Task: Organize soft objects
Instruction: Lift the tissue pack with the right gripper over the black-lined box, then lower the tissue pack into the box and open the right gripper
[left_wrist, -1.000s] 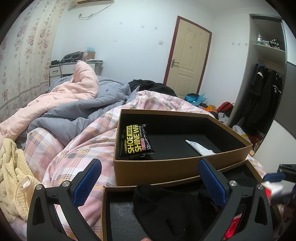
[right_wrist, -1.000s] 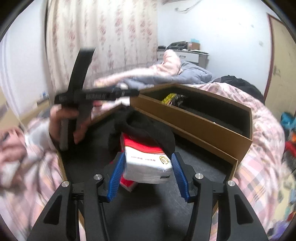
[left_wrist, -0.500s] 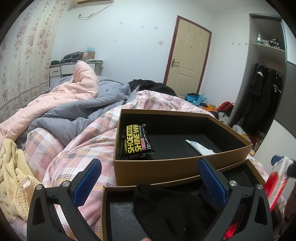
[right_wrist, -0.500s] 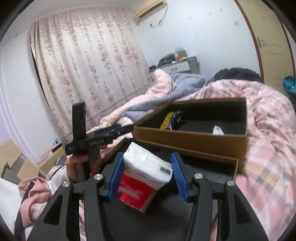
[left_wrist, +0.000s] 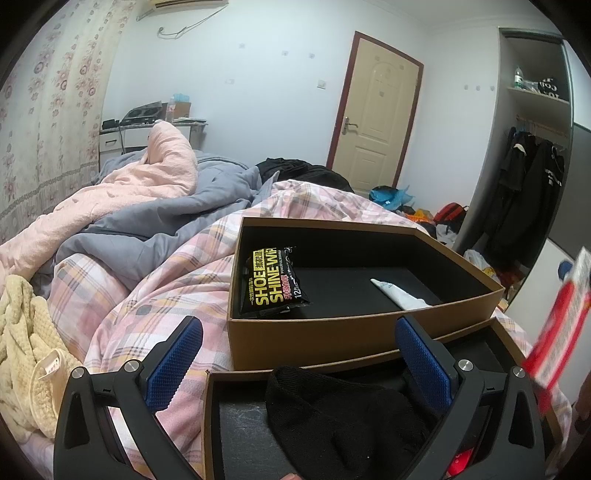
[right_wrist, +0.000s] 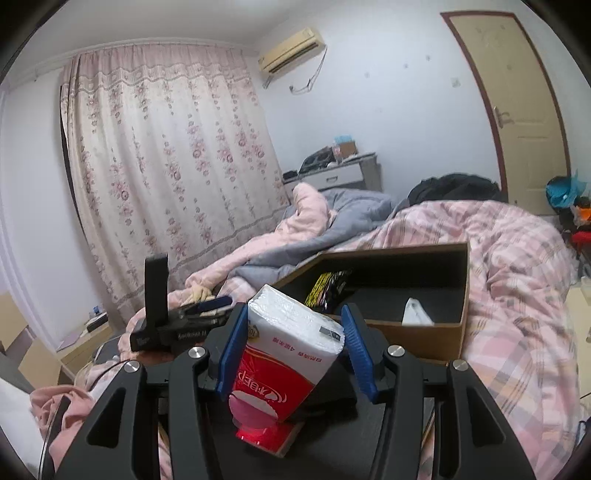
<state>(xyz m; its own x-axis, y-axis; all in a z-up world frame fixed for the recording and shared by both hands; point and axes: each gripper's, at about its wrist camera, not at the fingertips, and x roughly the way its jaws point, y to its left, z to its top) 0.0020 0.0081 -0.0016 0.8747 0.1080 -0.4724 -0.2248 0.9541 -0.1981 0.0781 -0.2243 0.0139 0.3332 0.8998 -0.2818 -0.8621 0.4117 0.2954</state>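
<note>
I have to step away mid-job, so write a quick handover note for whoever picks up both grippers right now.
Right gripper: shut on the tissue pack, held in the air above the near tray.
Left gripper: open, empty, hovering over the near tray's edge.
Black knit item lies in the near tray.
Far box holds the shoe wipes pack and a white tube.
Done: tissue pack gripped and raised.
Left: set it down, probably in the far box, then sort the black knit item. The cream towel lies loose on the bed.
</note>
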